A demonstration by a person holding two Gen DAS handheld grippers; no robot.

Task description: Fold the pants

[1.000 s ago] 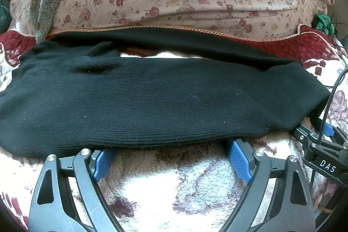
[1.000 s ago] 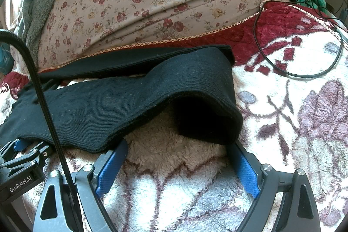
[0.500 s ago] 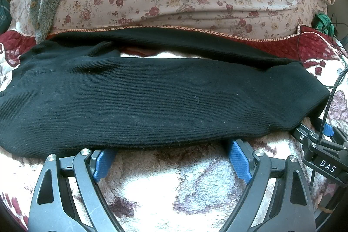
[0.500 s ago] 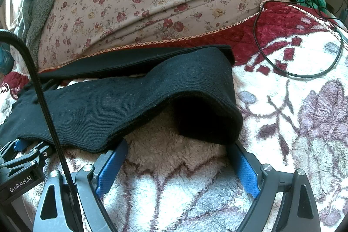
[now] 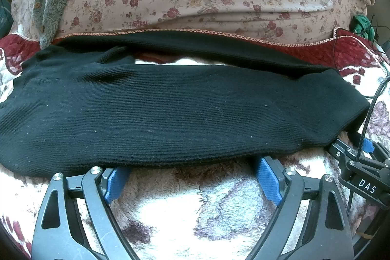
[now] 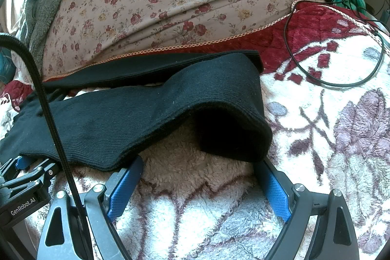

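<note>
**Black pants on the fleece blanket, both grippers spread wide**

The black ribbed pants (image 5: 170, 113) lie across the middle of the frame on a floral fleece blanket (image 5: 195, 211). The left gripper (image 5: 192, 177) sits at lower centre, fingers wide, tips under the near hem. The right gripper (image 6: 199, 179), fingers likewise wide, straddles the raised cuff opening. A black cable (image 6: 341, 79) loops at upper right.
</note>
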